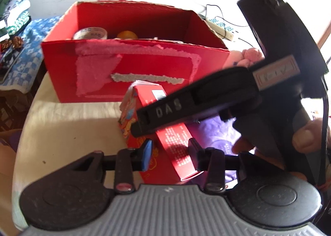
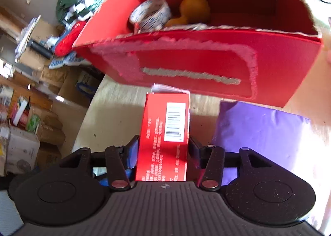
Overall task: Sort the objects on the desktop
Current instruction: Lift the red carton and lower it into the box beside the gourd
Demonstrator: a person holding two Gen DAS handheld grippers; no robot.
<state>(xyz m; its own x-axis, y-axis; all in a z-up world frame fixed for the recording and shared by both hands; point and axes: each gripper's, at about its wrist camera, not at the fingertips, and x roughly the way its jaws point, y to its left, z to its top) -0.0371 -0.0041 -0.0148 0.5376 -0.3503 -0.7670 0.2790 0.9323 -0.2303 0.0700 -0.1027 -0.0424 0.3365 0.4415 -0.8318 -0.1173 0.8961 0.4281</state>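
Between the right gripper's (image 2: 162,149) fingers (image 2: 132,150), a glossy rectangular carton (image 2: 165,132)

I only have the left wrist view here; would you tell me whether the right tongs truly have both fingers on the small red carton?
Observer: Yes. In the right wrist view the right tongs have one finger against each side of the small red carton.
Operator: Thank you. What is the orange thing in the red box? I see only its top.
Observer: Inside the red box, the orange object has a round upper lump and a smaller lump below it, beside the tape roll.
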